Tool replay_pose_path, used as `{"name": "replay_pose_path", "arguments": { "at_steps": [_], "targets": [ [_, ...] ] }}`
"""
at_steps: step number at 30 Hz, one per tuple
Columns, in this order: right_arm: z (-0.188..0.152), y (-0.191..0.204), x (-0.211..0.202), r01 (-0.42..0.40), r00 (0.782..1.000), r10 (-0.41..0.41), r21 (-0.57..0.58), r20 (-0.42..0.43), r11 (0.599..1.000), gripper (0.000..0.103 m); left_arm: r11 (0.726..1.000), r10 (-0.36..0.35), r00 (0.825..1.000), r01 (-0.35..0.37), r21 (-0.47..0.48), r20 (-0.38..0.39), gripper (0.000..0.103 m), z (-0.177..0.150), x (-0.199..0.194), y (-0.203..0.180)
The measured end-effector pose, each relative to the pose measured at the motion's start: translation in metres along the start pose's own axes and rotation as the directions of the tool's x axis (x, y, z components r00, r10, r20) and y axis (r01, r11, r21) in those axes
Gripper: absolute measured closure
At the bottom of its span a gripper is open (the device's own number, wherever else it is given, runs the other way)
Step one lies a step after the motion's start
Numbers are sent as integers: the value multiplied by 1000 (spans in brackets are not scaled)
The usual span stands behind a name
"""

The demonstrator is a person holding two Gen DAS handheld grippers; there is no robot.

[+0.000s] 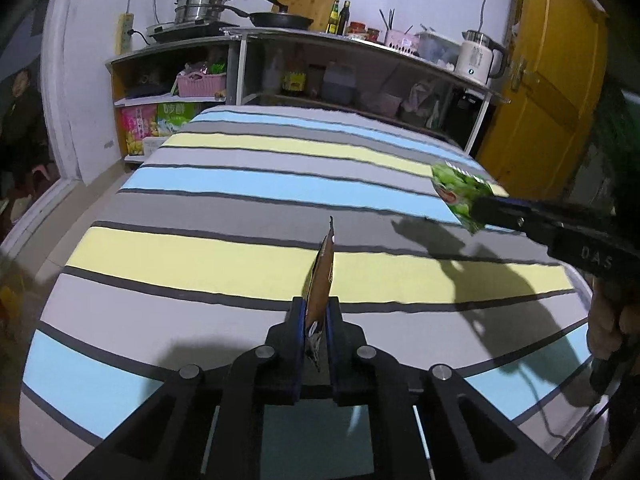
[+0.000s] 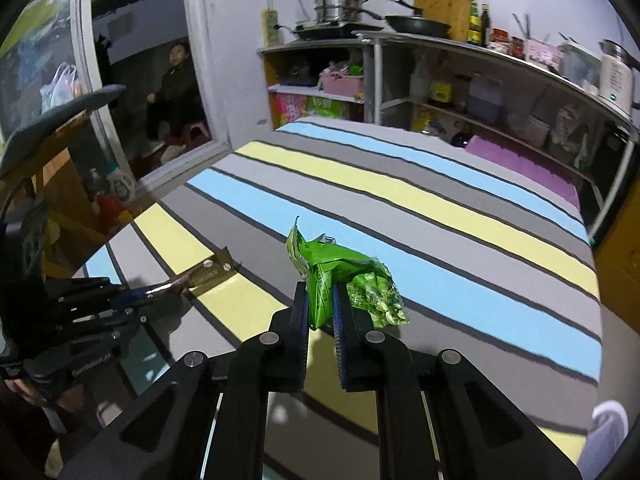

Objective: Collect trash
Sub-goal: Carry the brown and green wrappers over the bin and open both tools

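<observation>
My left gripper [image 1: 316, 304] is shut on a brown snack wrapper [image 1: 321, 276], held edge-on above the striped bed [image 1: 240, 208]. My right gripper [image 2: 320, 292] is shut on a crumpled green snack wrapper [image 2: 348, 276], also above the bed. In the left wrist view the right gripper [image 1: 478, 204] comes in from the right with the green wrapper [image 1: 460, 190] in it. In the right wrist view the left gripper [image 2: 140, 294] shows at the left, holding the brown wrapper [image 2: 204, 274].
A kitchen shelf [image 1: 360, 46] with pots, pan, bottles and a kettle [image 1: 478, 58] stands behind the bed. A yellow door [image 1: 548, 92] is at the right. A person [image 2: 172, 92] sits in the doorway at the left, beside a wooden stand [image 2: 60, 168].
</observation>
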State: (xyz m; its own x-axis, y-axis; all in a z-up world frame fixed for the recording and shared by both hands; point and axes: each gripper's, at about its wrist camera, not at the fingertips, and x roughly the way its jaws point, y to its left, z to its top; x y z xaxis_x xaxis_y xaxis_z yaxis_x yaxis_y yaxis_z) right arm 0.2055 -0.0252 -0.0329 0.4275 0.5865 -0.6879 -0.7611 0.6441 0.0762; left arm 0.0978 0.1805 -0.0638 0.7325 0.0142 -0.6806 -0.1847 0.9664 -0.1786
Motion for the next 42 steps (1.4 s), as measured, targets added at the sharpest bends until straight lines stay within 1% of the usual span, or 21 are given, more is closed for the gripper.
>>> {"name": "replay_pose_path", "arguments": {
  "at_steps": [3, 8, 18, 22, 30, 42],
  "targets": [
    [-6, -5, -14, 16, 1000, -16, 20, 15, 1000, 92, 1000, -13, 1000, 13, 5, 20, 94, 3, -9, -9],
    [-21, -15, -44, 45, 998, -49, 73, 49, 996, 92, 998, -55, 997, 53, 36, 57, 94, 9, -27, -37],
    [-45, -29, -105, 95, 987, -111, 129, 117, 987, 91, 986, -139, 987, 130, 108, 86, 94, 14, -50, -98],
    [-53, -33, -124, 115, 981, -136, 147, 137, 982, 92, 980, -164, 982, 152, 131, 94, 94, 13, -57, -116],
    [-69, -44, -151, 151, 970, -181, 184, 160, 971, 91, 966, -209, 974, 191, 173, 91, 94, 15, -65, -148],
    [-92, -64, -181, 196, 954, -242, 243, 176, 950, 91, 939, -271, 961, 250, 235, 58, 94, 10, -63, -196]
  ]
}}
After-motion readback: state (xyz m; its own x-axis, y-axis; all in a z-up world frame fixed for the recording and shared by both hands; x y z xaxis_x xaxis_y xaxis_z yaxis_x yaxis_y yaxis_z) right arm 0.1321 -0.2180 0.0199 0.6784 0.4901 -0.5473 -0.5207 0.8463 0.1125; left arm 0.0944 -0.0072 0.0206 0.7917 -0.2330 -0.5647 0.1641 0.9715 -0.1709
